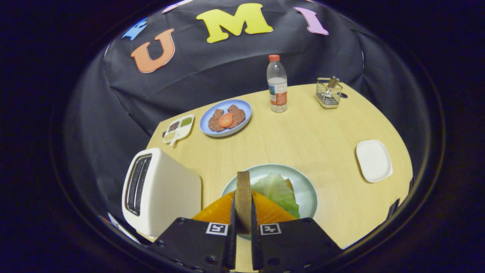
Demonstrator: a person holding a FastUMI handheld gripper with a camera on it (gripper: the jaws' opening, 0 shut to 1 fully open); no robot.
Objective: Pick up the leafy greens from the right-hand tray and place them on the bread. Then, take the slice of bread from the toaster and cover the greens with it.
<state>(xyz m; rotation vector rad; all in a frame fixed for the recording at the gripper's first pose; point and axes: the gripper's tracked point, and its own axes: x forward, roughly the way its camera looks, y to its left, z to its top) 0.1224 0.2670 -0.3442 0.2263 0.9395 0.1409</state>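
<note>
Above the green plate, the claw grips the bread slice on edge, over the leafy greens. Best tip the slice flat, centre it over the greens, then release gently.

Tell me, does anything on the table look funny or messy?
Nothing is spilled or broken. The one odd sight is the bread slice, standing on edge between the gripper fingers above the green plate. The leafy greens lie on that plate.
</note>
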